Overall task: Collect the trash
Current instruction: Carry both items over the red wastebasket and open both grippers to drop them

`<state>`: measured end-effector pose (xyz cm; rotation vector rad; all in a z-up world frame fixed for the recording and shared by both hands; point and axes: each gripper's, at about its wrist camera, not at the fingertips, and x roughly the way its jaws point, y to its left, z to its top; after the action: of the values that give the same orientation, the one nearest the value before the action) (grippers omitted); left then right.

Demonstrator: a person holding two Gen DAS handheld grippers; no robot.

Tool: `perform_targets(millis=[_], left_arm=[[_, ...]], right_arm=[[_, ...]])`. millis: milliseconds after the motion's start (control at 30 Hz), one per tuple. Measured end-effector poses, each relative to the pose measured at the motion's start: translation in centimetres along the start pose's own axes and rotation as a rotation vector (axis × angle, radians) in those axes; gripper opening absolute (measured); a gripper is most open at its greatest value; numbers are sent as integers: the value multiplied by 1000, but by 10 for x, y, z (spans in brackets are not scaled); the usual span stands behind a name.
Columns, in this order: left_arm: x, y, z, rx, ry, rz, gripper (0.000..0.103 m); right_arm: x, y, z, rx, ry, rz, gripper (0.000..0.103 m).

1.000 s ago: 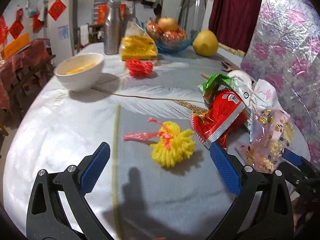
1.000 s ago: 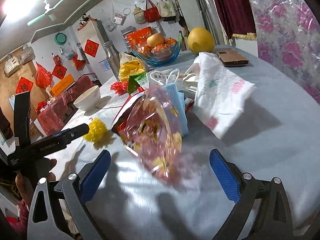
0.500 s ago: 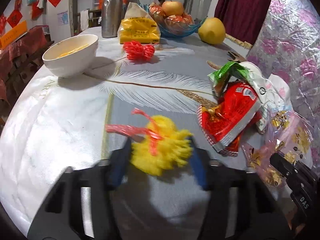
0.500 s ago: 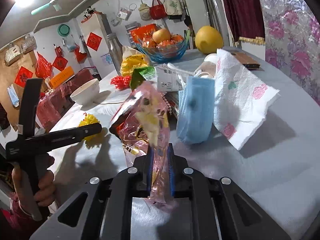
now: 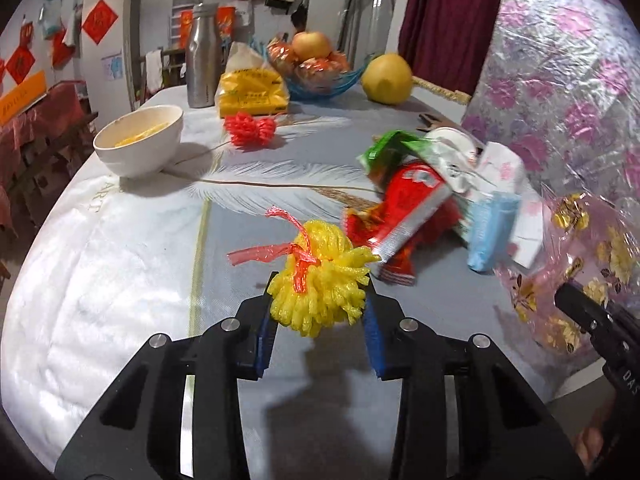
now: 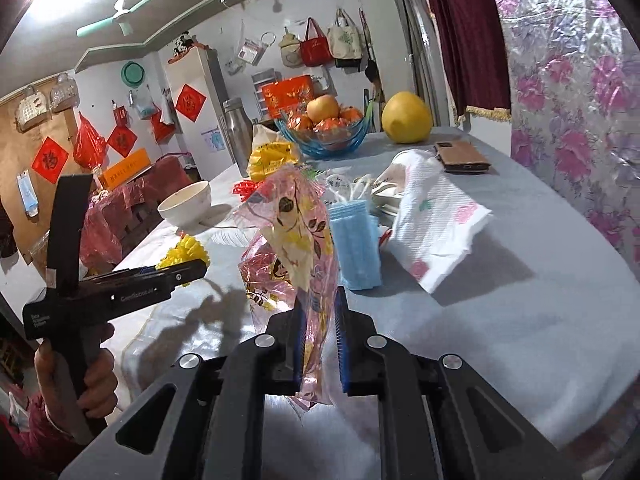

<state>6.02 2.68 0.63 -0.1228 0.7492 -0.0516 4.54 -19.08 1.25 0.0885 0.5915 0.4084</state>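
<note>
My left gripper (image 5: 320, 312) is shut on a yellow mesh net ball (image 5: 320, 280) tied with a pink strip and holds it just above the table. My right gripper (image 6: 320, 336) is shut on a pink flowered plastic bag (image 6: 296, 232) and lifts it upright; the bag also shows in the left wrist view (image 5: 576, 272). A pile of trash lies by it: a red wrapper (image 5: 408, 216), a green wrapper (image 5: 392, 148), a blue face mask (image 6: 356, 248) and a flowered paper towel (image 6: 436, 220). A red mesh net (image 5: 250, 130) lies farther back.
A white bowl (image 5: 140, 144), a steel flask (image 5: 202, 68), a yellow packet (image 5: 252, 94), a blue fruit bowl (image 5: 320, 76), a pomelo (image 5: 386, 78) and a phone (image 6: 462, 156) stand on the round table (image 5: 100, 280). A flowered screen (image 5: 560, 80) is at the right.
Both grippers went from open to shut. The left closed on the yellow net ball and lifted it. The right closed on the pink bag and raised it upright.
</note>
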Motion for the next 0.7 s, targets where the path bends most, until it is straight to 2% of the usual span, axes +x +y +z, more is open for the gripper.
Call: perform_targets(millis=[400, 700], left_arm=[[-40, -53, -25, 109, -37, -61, 38], [-54, -124, -46, 245, -29, -154, 38]], right_arm=[[-74, -12, -19, 3, -85, -72, 14], [-132, -59, -47, 69, -115, -166, 14]])
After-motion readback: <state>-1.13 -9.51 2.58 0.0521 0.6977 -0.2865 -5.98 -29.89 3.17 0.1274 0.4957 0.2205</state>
